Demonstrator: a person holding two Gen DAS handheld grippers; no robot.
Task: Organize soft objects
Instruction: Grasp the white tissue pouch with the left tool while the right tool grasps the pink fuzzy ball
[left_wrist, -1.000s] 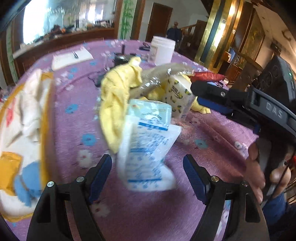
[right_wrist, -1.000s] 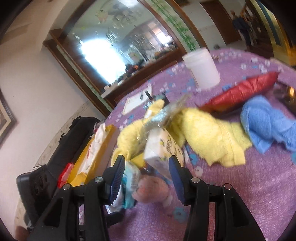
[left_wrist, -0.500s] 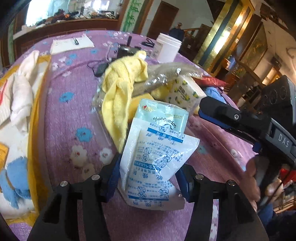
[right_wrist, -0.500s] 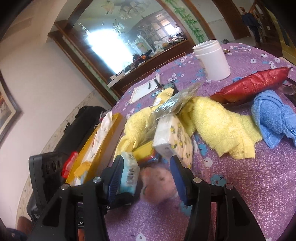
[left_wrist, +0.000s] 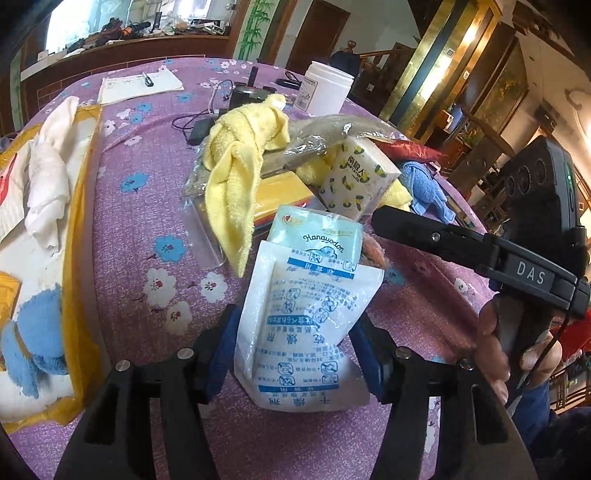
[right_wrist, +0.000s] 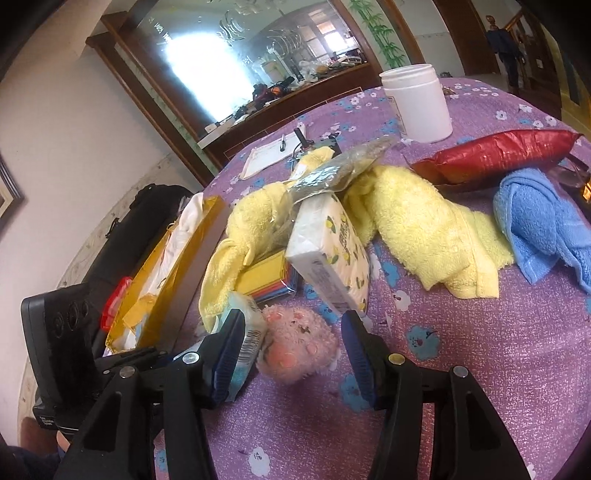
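From the left wrist view we see the yellow box (left_wrist: 83, 258) at the far left, cut off by the frame edge; inside it lie a white cloth (left_wrist: 50, 177) and a blue plush toy (left_wrist: 31, 350), only partly visible. To the right of the box, our left gripper (left_wrist: 295, 354) has its jaws around a white sachet (left_wrist: 306, 332); both blue pads touch its crinkled sides while the jaws are opening a little, so the grip looks loose. Behind the sachet stands a pale blue tissue pack (left_wrist: 319, 236), half hidden. Further right of the box lie a fluffy yellow towel (left_wrist: 236, 177) and a lemon-print tissue pack (left_wrist: 358, 177).

In the right wrist view, our right gripper (right_wrist: 291, 350) is released: a pink plush toy (right_wrist: 299, 343) sits between its jaws, and we cannot tell if any pad touches it. Far right of the box are a shiny red bag (right_wrist: 495, 155) and a blue towel (right_wrist: 543, 225).

Everything rests on a round table under a purple flowered tablecloth (right_wrist: 480, 350). A large mirror (right_wrist: 221, 55) hangs behind.
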